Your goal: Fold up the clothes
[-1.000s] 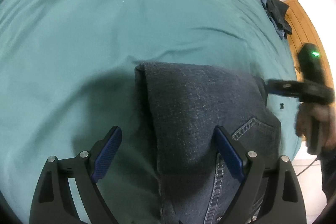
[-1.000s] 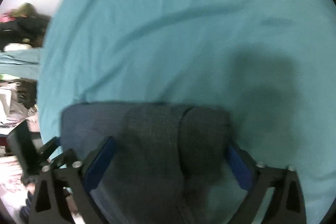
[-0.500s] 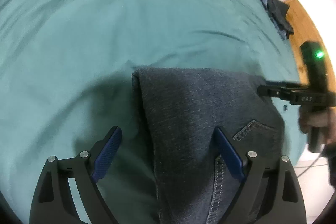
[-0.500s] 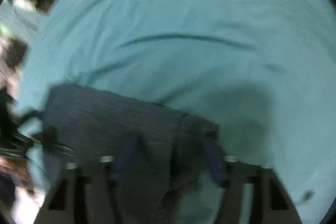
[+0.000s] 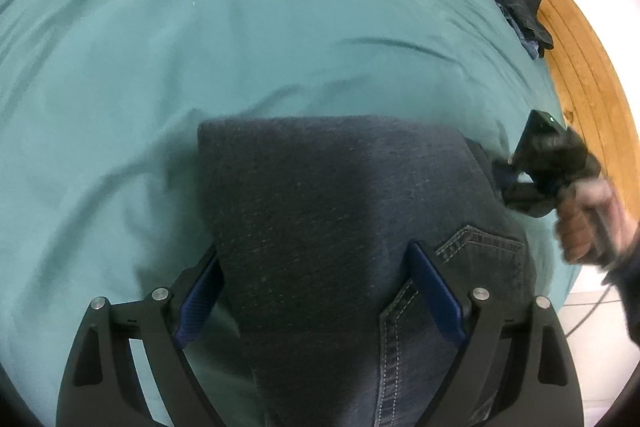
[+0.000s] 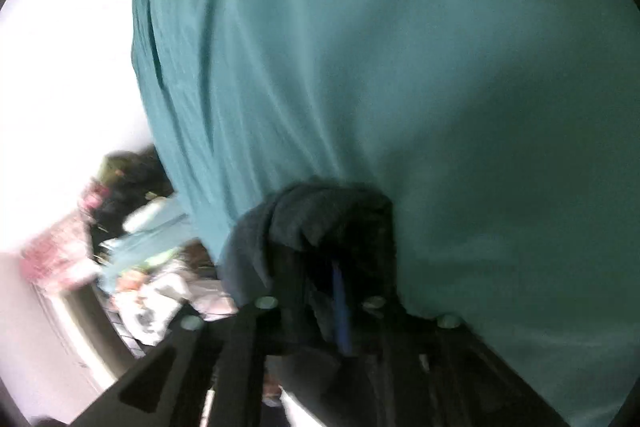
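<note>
Jeans point(image 5: 340, 227) lie doubled on the teal bedsheet point(image 5: 200, 47), filling the lower middle of the left wrist view; folded edge runs across at 12 o'clock of the bundle, back pocket point(image 5: 480, 247) showing at 4 o'clock.

Left gripper point(image 5: 316, 291): fingers spread wide, straddling the denim, nothing pinched.

Right gripper point(image 5: 516, 183), at 3 o'clock of the jeans, meets the bundle's right edge. Its own view is blurred (moving fast), but the blue pads look drawn close with dark cloth point(image 6: 320, 227) bunched between them, so I judge it clamped on a denim edge.

Judgement: a fold or a straightening pull on the right side is in hand. To do it well:
- keep the pinch on all layers, not the top one alone
- carry the edge low and level so the stack does not slew
- left gripper could press down as an anchor.

Dark clothes point(image 5: 520, 11) heaped at 1 o'clock, well apart.
</note>
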`<state>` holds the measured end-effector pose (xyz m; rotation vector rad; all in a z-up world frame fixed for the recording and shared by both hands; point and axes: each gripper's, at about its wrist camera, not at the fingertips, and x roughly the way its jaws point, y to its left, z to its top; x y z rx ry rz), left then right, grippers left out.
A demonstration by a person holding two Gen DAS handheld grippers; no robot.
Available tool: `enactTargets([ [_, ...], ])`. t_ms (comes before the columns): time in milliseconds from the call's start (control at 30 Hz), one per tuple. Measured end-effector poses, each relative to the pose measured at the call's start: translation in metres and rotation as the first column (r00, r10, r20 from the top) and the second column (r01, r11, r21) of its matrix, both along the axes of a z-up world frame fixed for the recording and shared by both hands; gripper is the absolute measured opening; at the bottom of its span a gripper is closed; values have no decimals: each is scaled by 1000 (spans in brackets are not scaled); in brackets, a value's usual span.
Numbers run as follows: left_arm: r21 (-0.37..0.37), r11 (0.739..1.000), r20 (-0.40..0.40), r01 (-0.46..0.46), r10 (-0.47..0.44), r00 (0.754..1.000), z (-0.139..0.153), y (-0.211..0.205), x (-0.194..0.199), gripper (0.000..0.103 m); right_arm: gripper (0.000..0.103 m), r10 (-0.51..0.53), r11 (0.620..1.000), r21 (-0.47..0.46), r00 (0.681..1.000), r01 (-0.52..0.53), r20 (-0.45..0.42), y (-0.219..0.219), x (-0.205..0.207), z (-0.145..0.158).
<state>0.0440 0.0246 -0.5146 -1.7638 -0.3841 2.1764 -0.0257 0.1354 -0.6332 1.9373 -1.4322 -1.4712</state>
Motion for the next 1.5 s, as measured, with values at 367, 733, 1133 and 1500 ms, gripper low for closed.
enactTargets([
  [367, -60, 998, -17, 4, -5, 1000, 8, 5, 0, 91, 71, 505, 761, 562, 840, -325, -197, -72, 3, 108],
  [733, 15, 999, -22, -41, 41, 999, 3, -5, 1, 92, 18, 101, 973, -196, 988, -122, -113, -39, 34, 28],
  [1133, -28, 996, -28, -89, 88, 996, 17, -14, 23, 92, 11, 451, 798, 560, 837, -223, -311, -48, 112, 126],
  [1500, -47, 993, -4, -110, 110, 994, 17, -21, 46, 92, 12, 463, 835, 459, 840, -305, -283, -54, 57, 82],
])
